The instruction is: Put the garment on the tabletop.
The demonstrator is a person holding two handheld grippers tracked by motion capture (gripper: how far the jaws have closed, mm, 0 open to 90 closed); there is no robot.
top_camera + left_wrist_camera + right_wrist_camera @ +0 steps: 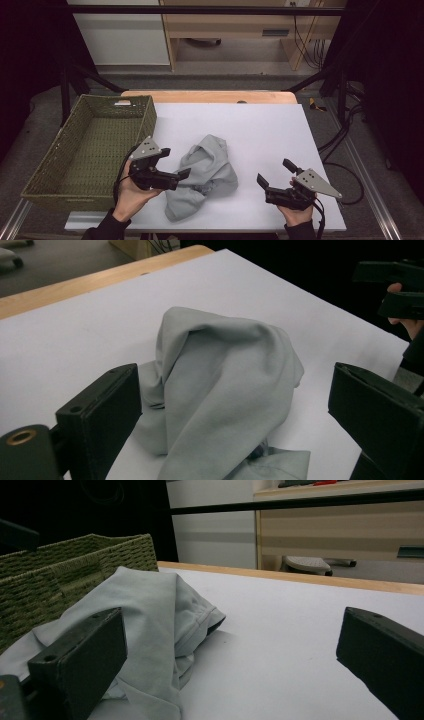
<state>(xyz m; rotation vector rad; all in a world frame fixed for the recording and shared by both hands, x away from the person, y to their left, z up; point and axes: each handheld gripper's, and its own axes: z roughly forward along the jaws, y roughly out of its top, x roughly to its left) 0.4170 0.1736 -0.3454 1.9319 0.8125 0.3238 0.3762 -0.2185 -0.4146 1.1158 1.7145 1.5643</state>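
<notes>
Both grippers' jaws gape; left gripper (177, 162) perhaps touches the cloth (207, 172).

A pale grey garment (206, 172) lies crumpled in a humped heap on the white table top (260, 130)

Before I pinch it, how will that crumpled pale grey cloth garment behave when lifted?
The crumpled pale grey cloth garment is probably floppy: it lies in soft folds, so it should drape and trail. It looks light. It's unlikely to roll, but a push may just bunch it up.

No readable text, label, brand or number is showing on anything here; nothing legible is appearing.
</notes>
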